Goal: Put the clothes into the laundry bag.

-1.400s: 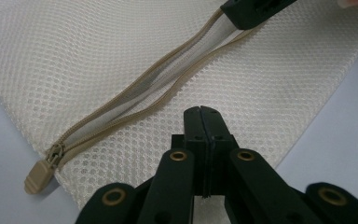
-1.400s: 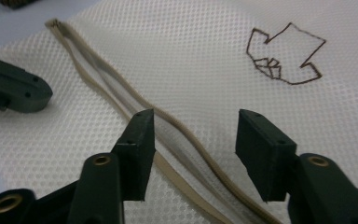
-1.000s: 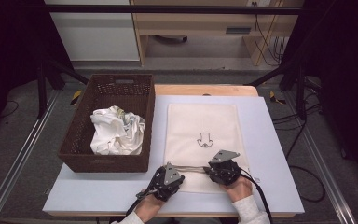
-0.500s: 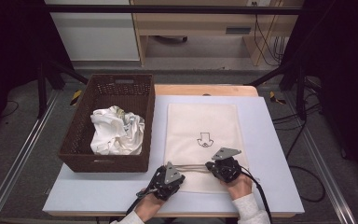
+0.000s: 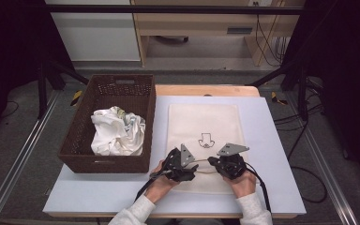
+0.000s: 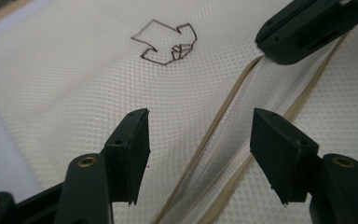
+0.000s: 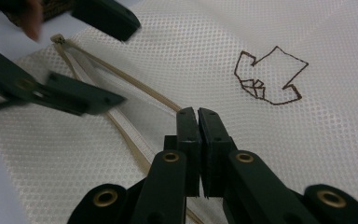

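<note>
Your right gripper [image 7: 198,114] has its jaws pressed together on the tan edge strip [image 7: 135,88] of the white mesh bag [image 7: 307,154]. Ahead and to its right lies the drawn arrow mark [image 7: 270,77]. Ahead and to its left, the left gripper [image 7: 88,60] stands with jaws spread over the bag opening.

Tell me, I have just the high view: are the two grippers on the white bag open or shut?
Observer: The right gripper is shut, pinching the mesh bag at its tan zip edge.
Reviewer: And the left?
Observer: The left gripper is open, its jaws apart on either side of the zip opening.
Reviewer: Is the zip closed?
Observer: No, its two tan bands are parted, with a gap between them.
</note>
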A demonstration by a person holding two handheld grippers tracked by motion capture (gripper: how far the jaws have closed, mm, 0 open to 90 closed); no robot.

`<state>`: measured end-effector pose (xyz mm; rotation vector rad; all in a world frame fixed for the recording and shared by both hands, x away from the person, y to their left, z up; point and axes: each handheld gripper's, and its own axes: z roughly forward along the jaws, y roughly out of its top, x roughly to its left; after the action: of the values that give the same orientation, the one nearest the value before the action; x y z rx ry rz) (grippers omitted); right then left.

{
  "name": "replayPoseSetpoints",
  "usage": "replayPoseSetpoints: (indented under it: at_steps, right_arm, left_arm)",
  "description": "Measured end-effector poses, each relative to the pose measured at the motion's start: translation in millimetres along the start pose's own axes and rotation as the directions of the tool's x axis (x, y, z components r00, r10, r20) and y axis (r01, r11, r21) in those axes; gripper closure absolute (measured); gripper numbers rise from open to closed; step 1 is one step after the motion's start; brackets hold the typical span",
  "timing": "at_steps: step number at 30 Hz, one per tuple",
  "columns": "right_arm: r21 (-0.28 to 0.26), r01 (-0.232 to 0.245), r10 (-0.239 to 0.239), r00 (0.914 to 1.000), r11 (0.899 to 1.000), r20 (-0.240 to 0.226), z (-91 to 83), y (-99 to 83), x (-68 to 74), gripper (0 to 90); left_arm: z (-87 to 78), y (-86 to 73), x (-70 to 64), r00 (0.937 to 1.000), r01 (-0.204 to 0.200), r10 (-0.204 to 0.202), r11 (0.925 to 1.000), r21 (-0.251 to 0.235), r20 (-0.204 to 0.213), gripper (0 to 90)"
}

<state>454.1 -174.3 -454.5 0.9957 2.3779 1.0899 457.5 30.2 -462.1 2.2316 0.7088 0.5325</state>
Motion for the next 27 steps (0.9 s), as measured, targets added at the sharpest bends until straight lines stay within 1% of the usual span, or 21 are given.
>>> replayPoseSetpoints:
  at_steps: [2,3,5,8,9,10,11,12,14,15,16,17,18,19,20,21,22,23,24,25,27]
  right_arm:
    - [-0.006,-0.003,0.003,1.0,1.0,0.001,-1.6,1.4,-0.5,88.5]
    - [-0.015,0.0,0.0,1.0,1.0,-0.001,-2.5,1.9,-1.2,88.5]
    - [-0.016,0.0,0.0,1.0,1.0,-0.003,-2.3,1.8,-1.2,88.3]
    - [-0.018,0.007,-0.007,1.0,1.0,0.004,-1.7,1.5,0.5,85.3]
    - [-0.023,0.015,-0.014,0.9997,1.0,0.02,-2.5,1.4,3.5,68.6]
    - [-0.024,0.025,-0.024,0.9992,0.999,0.031,-2.9,1.1,4.6,63.0]
    - [-0.021,0.035,-0.034,0.9984,0.999,0.045,-3.3,0.5,6.2,61.1]
    - [-0.021,0.035,-0.034,0.9984,0.999,0.045,-3.3,0.5,6.2,61.1]
    - [-0.008,0.031,-0.031,0.998,0.999,0.056,-0.2,-1.6,7.1,51.6]
    - [-0.002,0.046,-0.045,0.9953,0.999,0.086,2.7,-2.8,6.6,55.7]
    - [0.004,0.047,-0.048,0.9944,0.999,0.094,4.3,-3.2,5.1,57.1]
    - [0.013,0.025,-0.026,0.9953,1.0,0.093,5.4,-3.1,3.2,61.6]
    - [0.013,0.025,-0.026,0.9953,1.0,0.093,5.4,-3.1,3.2,61.6]
    - [0.003,-0.01,0.01,0.9972,1.0,0.075,6.5,-3.1,-0.9,72.6]
    - [0.003,-0.01,0.01,0.9972,1.0,0.075,6.5,-3.1,-0.9,72.6]
    - [0.001,-0.014,0.014,0.9977,1.0,0.066,6.3,-2.8,-2.2,80.9]
    - [0.003,-0.014,0.014,0.9978,1.0,0.064,6.2,-2.8,-1.7,84.5]
    - [0.003,-0.014,0.014,0.9978,1.0,0.064,6.2,-2.8,-1.7,84.5]
    - [0.004,-0.014,0.014,0.9978,1.0,0.065,6.0,-3.0,-2.4,86.1]
    - [0.002,-0.046,0.046,0.9973,0.999,0.058,5.4,-3.3,-4.2,86.5]
    - [-0.006,-0.047,0.047,0.9974,0.999,0.054,5.2,-3.7,-6.2,86.6]
  left_arm:
    - [9.7,-1.3,0.2,1.0,0.003,-0.003,0.9996,0.029,0.007,40.8]
    - [14.9,-3.0,0.8,1.0,0.004,-0.004,0.9993,0.037,0.009,56.0]
    - [15.5,-4.2,2.6,0.9997,0.014,-0.015,0.9995,0.029,0.02,69.8]
    - [13.5,-4.2,5.6,0.9993,0.026,-0.026,0.9996,0.011,0.028,80.8]
    - [11.7,-3.8,7.7,0.9989,0.034,-0.034,0.9994,0.002,0.032,81.7]
    - [10.6,-3.5,8.8,0.9985,0.041,-0.04,0.9991,-0.007,0.036,82.1]
    - [7.3,-2.6,10.7,0.9981,0.051,-0.05,0.9982,-0.032,0.035,82.4]
    - [7.3,-2.6,10.7,0.9981,0.051,-0.05,0.9982,-0.032,0.035,82.4]
    - [4.3,-1.5,12.1,0.9972,0.061,-0.059,0.9969,-0.049,0.046,82.3]
    - [2.6,-1.5,12.1,0.9971,0.06,-0.058,0.9966,-0.056,0.05,82.2]
    - [2.6,-1.5,12.1,0.9971,0.06,-0.058,0.9966,-0.056,0.05,82.0]
    - [1.7,-2.5,12.3,0.9958,0.069,-0.066,0.9959,-0.059,0.063,81.6]
    - [1.7,-2.5,12.3,0.9958,0.069,-0.066,0.9959,-0.059,0.063,81.1]
    - [2.2,-3.0,12.3,0.9943,0.078,-0.074,0.9954,-0.056,0.076,80.2]
    - [2.2,-3.0,12.3,0.9943,0.078,-0.074,0.9954,-0.056,0.076,78.6]
    - [0.6,-2.9,10.8,0.9939,0.079,-0.074,0.9949,-0.062,0.081,75.4]
    - [-2.2,-2.9,9.8,0.9934,0.08,-0.073,0.9943,-0.07,0.089,71.1]
    - [-2.2,-2.9,9.8,0.9934,0.08,-0.073,0.9943,-0.07,0.089,63.2]
    - [-6.5,-3.1,8.7,0.9919,0.083,-0.074,0.9929,-0.085,0.104,63.2]
    - [-12.7,-3.2,7.7,0.9898,0.088,-0.076,0.991,-0.1,0.12,55.4]
    - [-31.3,-4.4,4.4,0.9888,0.094,-0.076,0.9847,-0.147,0.128,55.1]
